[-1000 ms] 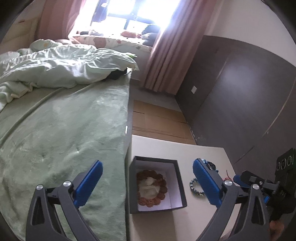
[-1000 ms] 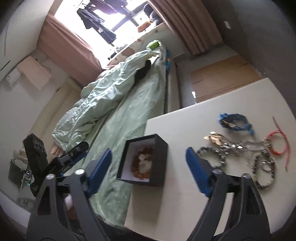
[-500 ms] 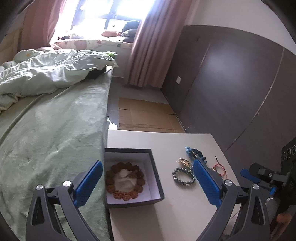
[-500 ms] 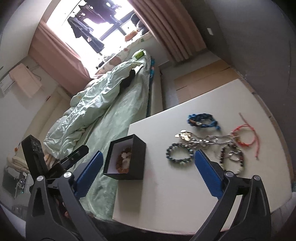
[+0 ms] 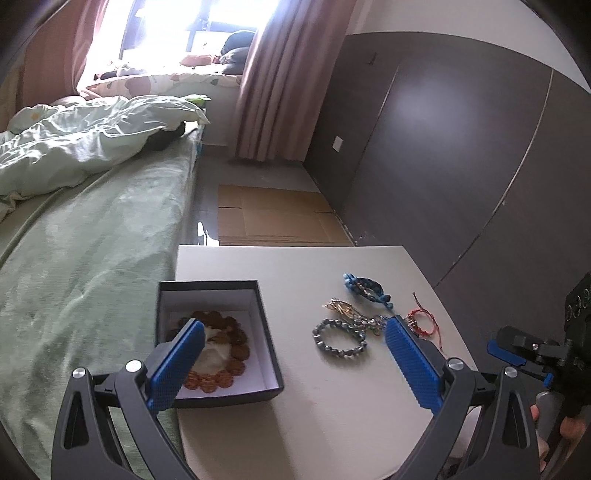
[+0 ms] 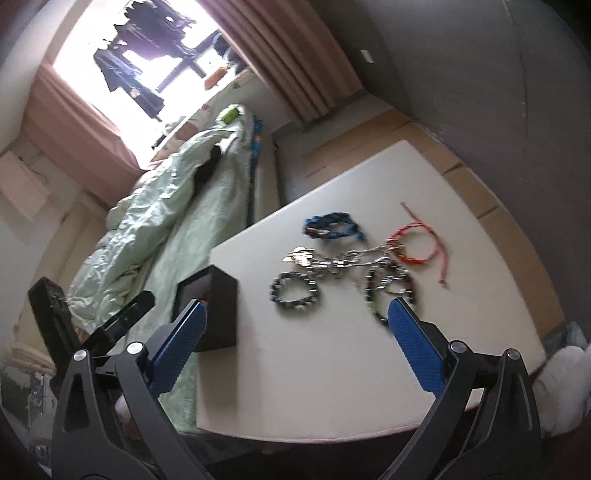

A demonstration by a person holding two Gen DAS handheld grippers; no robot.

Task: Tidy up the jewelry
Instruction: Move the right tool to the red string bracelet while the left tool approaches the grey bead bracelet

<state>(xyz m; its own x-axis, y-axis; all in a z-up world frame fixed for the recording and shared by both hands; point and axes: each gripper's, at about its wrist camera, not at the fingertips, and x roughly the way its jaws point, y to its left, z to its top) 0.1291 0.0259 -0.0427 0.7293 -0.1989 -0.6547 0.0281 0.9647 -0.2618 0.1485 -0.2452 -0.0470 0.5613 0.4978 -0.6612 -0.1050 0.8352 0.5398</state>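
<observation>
Both views have swung from the bed toward the surface [image 5: 332, 387], bringing the loose bracelets [image 5: 340, 338] between the left hand-held gripper [image 5: 293, 363] fingers. Both the left and the right hand-held gripper [image 6: 295, 350] gape wide, empty. 1 brown bracelet [image 5: 218, 354] already lies in the box [image 5: 266, 332]; picking likely begins next.

On the table [image 5: 332, 398], the box [image 5: 266, 325] sits left with a bracelet [image 5: 221, 376] inside; loose bracelets [image 5: 340, 338] lie right; the bed [image 5: 85, 258] lies further left.

A bed [image 5: 85, 236] with green bedding adjoins the pale worktop [image 5: 332, 413]. Dark wall panels [image 5: 443, 155] line the right side; flattened cardboard [image 5: 273, 221] covers the floor. Pink curtains [image 5: 273, 88] flank a bright window [image 5: 192, 22].
</observation>
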